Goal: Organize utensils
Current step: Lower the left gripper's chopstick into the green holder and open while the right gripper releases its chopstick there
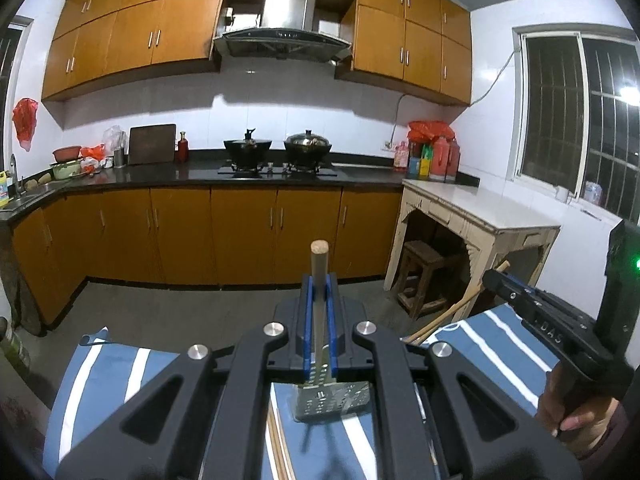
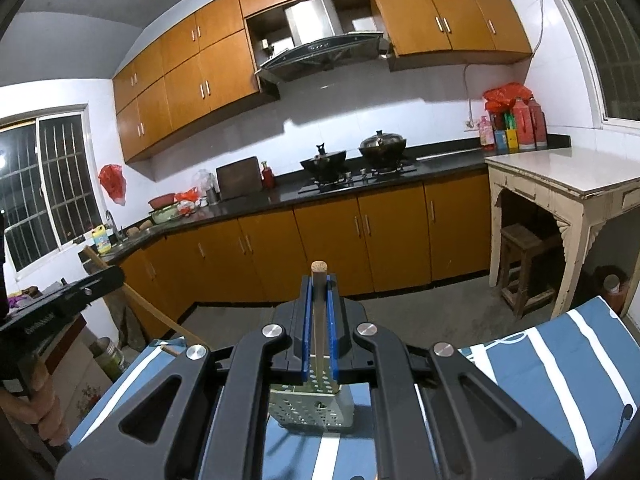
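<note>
2 slotted spatulas are up at once, 1 in each hand-held gripper. The left hand-held gripper [image 1: 319, 284] is clamped on the shaft of the left spatula [image 1: 332, 400], handle end pointing up and away, perforated blade hanging low over the striped cloth [image 1: 104, 368] that covers the bench. The right hand-held gripper [image 2: 319, 284] is clamped the same way on the right spatula [image 2: 312, 408], to the right of the other. Whether either blade touches the cloth I cannot tell; the shadows under them suggest a small gap.

I judge this as the carrying step: both utensils lifted, neither placed. A pair of chopsticks [image 1: 276, 452] lies on the cloth near the left blade, so that may be the gathering spot. No holder or tray shows in either view. Next I need to choose a spot, lower each blade flat, line up the handles, and only then part the jaws, keeping the 2 handles from crossing.
</note>
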Tool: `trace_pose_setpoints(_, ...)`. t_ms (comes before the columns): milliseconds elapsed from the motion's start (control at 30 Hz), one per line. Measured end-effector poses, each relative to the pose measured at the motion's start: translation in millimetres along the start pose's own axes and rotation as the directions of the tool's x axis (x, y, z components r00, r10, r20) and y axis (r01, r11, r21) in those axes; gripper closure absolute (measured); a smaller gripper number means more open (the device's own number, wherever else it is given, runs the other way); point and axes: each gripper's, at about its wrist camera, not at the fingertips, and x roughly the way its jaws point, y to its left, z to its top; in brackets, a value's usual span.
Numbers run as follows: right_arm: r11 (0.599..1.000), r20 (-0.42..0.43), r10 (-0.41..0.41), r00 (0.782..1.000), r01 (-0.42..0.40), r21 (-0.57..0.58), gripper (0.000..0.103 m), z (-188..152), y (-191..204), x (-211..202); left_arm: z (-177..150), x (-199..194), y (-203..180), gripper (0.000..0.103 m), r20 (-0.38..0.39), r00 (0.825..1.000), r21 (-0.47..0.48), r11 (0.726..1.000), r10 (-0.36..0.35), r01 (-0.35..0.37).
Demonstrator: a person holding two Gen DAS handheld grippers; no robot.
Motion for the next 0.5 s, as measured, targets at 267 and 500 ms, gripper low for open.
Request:
trace_pose_setpoints(267, 1.000, -0.069, 0.013, 0.998, -0.013, -0.009, 0.095, -10, 5, 21, -17, 31, 2, 0.096, -0.068, 0.998, -0.008, 1.000, 0.002, -0.003)
trace_pose_setpoints(500, 1.000, -0.127, -0.008, 0.992, 0.007, -0.012, 0.095, -20, 4, 37, -34, 51, 3, 0.095, -0.117, 0.993, -0.005, 1.000, 0.014, -0.014)
